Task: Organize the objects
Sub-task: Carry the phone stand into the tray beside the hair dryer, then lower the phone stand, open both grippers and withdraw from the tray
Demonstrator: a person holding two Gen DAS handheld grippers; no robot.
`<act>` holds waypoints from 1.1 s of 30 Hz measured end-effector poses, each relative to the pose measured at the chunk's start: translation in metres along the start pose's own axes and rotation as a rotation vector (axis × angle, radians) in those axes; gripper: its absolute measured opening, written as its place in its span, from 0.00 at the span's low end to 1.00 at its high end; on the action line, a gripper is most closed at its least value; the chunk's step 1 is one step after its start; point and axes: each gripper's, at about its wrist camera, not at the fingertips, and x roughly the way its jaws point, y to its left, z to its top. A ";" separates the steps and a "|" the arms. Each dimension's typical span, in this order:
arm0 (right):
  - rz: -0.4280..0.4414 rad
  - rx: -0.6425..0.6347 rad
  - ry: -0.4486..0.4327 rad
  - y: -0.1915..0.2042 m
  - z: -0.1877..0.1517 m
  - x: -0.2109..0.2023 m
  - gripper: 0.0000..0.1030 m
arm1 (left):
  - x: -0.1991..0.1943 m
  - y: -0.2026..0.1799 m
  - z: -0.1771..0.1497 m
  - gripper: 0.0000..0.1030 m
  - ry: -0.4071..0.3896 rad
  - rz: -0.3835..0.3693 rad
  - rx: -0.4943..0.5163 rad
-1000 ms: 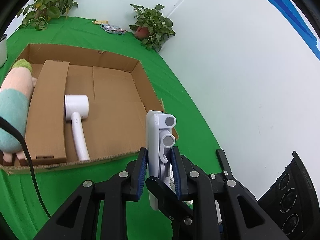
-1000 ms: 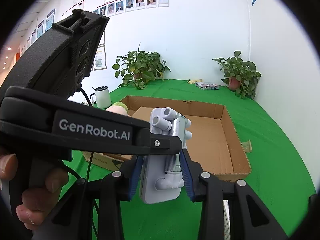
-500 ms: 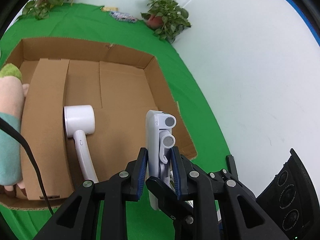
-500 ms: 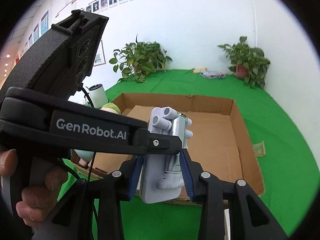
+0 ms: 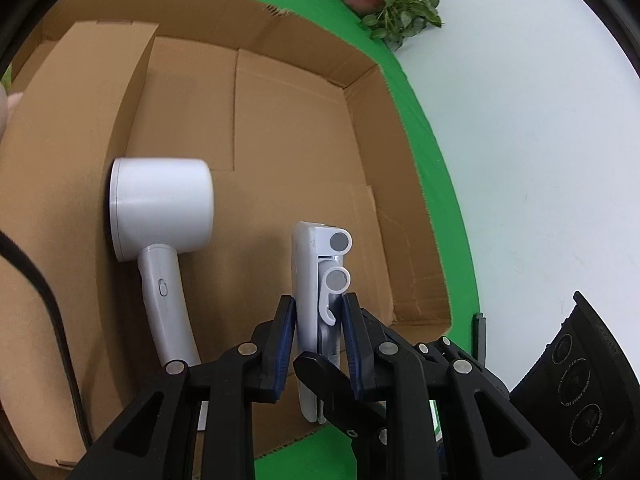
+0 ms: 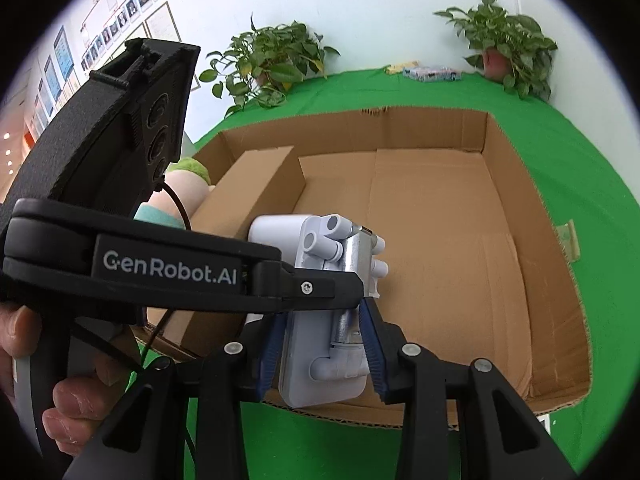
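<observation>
A white folding device with round knobs and a metal part is held upright by both tools at once. My left gripper is shut on its narrow sides. My right gripper is shut on its lower body. The device hangs above the floor of an open cardboard box, near the front wall. A white hair dryer lies on the box floor just left of the device. In the right wrist view the left tool's black frame crosses in front and hides the hair dryer.
A cardboard divider splits off the box's left strip, where a plush toy lies. A hand grips the left tool's handle. Potted plants stand at the back of the green cloth.
Both grippers have moved forward and down with the device, from in front of the box to over its floor beside the hair dryer. The grips have not changed.
</observation>
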 end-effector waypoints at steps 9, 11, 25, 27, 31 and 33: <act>0.040 0.042 0.074 -0.008 -0.005 0.022 0.36 | 0.018 0.023 0.000 0.21 0.034 0.016 -0.058; 0.049 0.048 0.077 -0.007 -0.007 0.021 0.38 | 0.018 0.023 0.000 0.21 0.040 0.020 -0.055; 0.144 0.083 0.067 -0.034 0.002 0.005 0.53 | -0.038 0.019 -0.016 0.34 -0.069 0.034 -0.011; 0.123 0.094 0.095 -0.037 0.005 0.013 0.53 | -0.045 0.021 -0.019 0.34 -0.078 0.051 -0.006; 0.049 0.073 0.184 -0.032 0.008 0.040 0.53 | -0.052 0.029 -0.027 0.34 -0.084 0.065 -0.016; 0.035 0.074 0.224 -0.030 0.005 0.050 0.48 | -0.058 0.036 -0.031 0.34 -0.086 0.070 -0.016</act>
